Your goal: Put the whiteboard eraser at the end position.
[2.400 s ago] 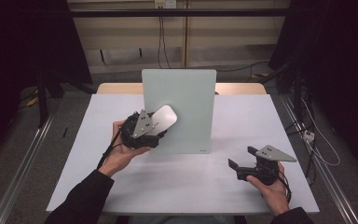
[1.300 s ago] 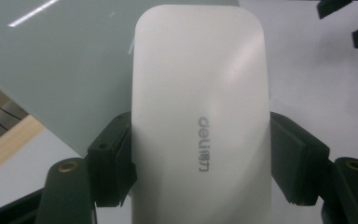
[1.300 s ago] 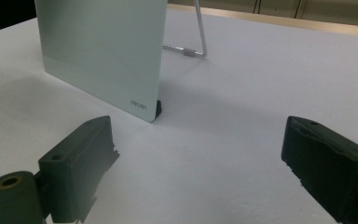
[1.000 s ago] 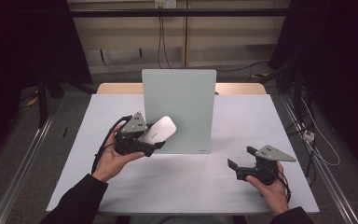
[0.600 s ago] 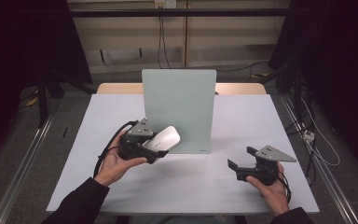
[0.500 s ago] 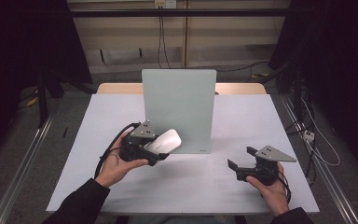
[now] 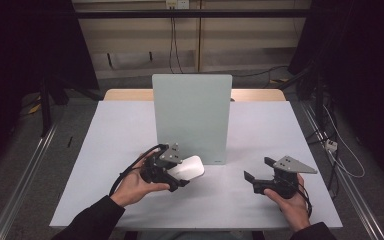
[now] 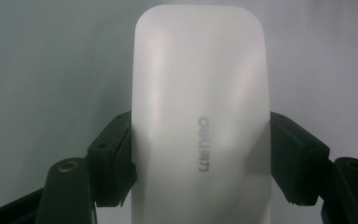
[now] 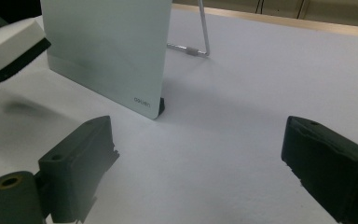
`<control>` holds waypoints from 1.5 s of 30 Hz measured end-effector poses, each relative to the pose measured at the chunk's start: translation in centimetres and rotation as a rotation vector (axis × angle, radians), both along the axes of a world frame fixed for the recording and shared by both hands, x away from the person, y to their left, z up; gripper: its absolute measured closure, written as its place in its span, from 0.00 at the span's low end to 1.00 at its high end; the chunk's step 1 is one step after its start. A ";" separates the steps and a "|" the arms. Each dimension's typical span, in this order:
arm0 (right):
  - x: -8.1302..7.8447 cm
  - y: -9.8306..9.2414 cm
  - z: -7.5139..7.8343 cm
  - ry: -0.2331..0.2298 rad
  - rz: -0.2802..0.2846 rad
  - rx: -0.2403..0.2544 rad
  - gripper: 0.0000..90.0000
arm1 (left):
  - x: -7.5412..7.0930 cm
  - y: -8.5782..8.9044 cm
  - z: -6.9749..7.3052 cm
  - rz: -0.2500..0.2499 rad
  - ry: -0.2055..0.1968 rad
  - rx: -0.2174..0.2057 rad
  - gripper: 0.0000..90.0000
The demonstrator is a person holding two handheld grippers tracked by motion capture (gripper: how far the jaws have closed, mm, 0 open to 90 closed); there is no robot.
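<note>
Left gripper view: left claw (image 8: pixel 200 163) grips a smooth, rigid white eraser (image 8: pixel 199 116) across its long sides, likely light but slippery; right claw (image 9: pixel 200 172) wide, empty.

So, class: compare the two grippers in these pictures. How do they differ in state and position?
The left gripper is shut on a white eraser; the right gripper is open, holding nothing. The left one sits just in front of the upright board; the right one is off to the board's side. Both are black and hand-held.
</note>
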State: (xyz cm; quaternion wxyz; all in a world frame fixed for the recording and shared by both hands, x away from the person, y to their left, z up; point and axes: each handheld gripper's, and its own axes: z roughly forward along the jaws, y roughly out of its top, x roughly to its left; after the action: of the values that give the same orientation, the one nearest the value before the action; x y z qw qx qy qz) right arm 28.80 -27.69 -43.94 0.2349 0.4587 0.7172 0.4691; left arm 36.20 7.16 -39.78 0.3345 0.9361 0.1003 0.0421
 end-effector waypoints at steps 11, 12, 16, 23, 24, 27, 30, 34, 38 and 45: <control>0.1 0.0 0.0 -0.002 0.006 -0.001 0.10 | 0.1 -1.4 -1.4 -0.027 0.049 0.066 0.34; 0.1 0.0 0.0 -0.001 0.007 -0.002 0.10 | 0.1 -1.6 -1.5 -0.028 0.050 0.066 0.34; 0.1 0.0 0.0 0.001 0.004 -0.005 0.10 | 0.1 -2.4 -2.2 -0.039 0.064 0.089 0.34; 0.0 0.0 0.0 0.000 0.003 0.001 0.10 | -0.1 -3.4 -2.5 -0.051 0.065 0.100 0.34; 0.0 0.0 0.0 -0.001 0.003 0.001 0.10 | -0.1 -3.5 -2.6 -0.053 0.063 0.100 0.34; 0.0 0.0 0.0 -0.001 0.003 0.001 0.10 | -0.2 -3.7 -2.9 -0.059 0.073 0.113 0.34; 0.0 0.0 0.0 -0.004 0.004 0.002 0.10 | -0.2 -3.9 -3.2 -0.056 0.072 0.119 0.34; 0.0 0.0 0.0 -0.005 0.004 0.002 0.10 | -0.3 -4.3 -3.6 -0.067 0.067 0.123 0.34; 0.0 0.0 0.0 -0.004 0.004 0.002 0.10 | -0.2 -4.4 -3.7 -0.077 0.061 0.133 0.34; 0.0 0.0 0.0 -0.001 0.004 0.002 0.10 | 0.0 -4.2 -3.9 -0.065 0.081 0.104 0.34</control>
State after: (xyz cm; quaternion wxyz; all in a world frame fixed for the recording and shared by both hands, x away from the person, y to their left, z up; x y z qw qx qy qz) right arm 28.80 -27.67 -43.95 0.2339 0.4571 0.7177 0.4704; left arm 36.22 2.92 -43.72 0.2824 0.9559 0.0809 -0.0019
